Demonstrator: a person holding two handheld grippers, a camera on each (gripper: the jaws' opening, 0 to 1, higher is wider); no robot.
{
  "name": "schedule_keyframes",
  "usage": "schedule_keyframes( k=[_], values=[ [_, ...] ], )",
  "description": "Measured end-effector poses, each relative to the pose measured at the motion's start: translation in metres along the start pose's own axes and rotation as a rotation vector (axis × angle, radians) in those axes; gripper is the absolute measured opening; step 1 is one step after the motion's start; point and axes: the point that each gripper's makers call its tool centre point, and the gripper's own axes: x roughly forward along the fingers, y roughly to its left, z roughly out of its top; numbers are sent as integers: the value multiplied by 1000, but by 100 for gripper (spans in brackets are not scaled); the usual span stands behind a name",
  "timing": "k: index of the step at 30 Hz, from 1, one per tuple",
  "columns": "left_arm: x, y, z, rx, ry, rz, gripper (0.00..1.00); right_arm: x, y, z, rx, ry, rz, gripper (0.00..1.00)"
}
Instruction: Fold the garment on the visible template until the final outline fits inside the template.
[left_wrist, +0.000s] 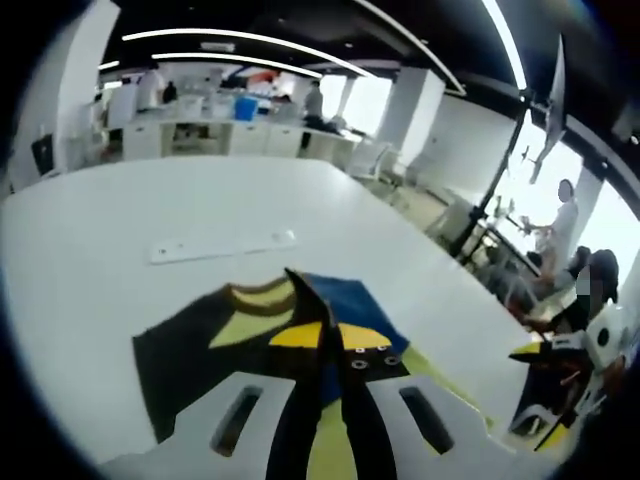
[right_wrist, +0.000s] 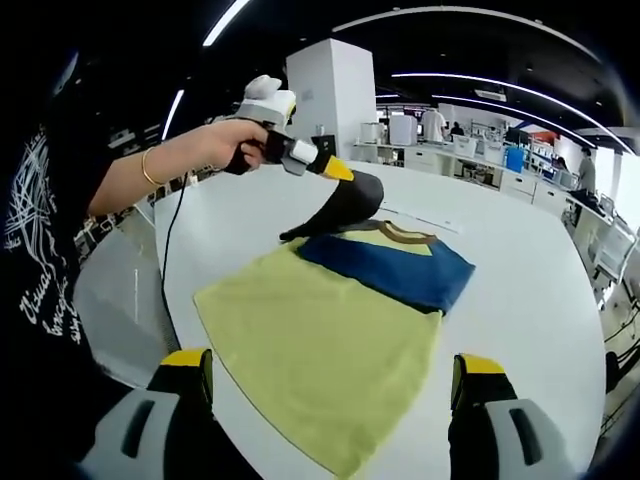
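A garment (right_wrist: 330, 330) with a yellow body, a blue chest band, a brown collar and black sleeves lies flat on the white table (right_wrist: 530, 300). A person's hand holds my left gripper (right_wrist: 338, 172) above the garment's far left shoulder. It is shut on a black sleeve (right_wrist: 345, 208) and lifts it off the table. In the left gripper view, the left gripper (left_wrist: 336, 335) has that dark cloth pinched between its jaws, over the garment (left_wrist: 170, 355). My right gripper (right_wrist: 332, 360) hovers over the yellow hem, open, with nothing between its jaws.
A thin white strip (left_wrist: 222, 247) lies on the table (left_wrist: 150, 200) beyond the collar, also seen as the white strip (right_wrist: 425, 218). A black cable (right_wrist: 165, 260) runs along the table's left edge. Desks, chairs and people (left_wrist: 560, 225) stand off the table.
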Motion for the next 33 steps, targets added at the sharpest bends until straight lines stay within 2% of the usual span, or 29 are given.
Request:
schedule_keyframes(
  k=[4,14,23,33],
  values=[
    [8,-9,2,1,-19,-37,1,1,-1,-1,2,1,-1,100],
    [23,-29,-2,20,-11,-81,1,0,-2,0,21,-14,4,100],
    [40,-42,0,-38,-38,-120,1,-1,-5,-6,28,-1,-5,100],
    [55,-53,-2,-58,-48,-139,1,-1,-7,-10,37,10,-8,100]
  ],
)
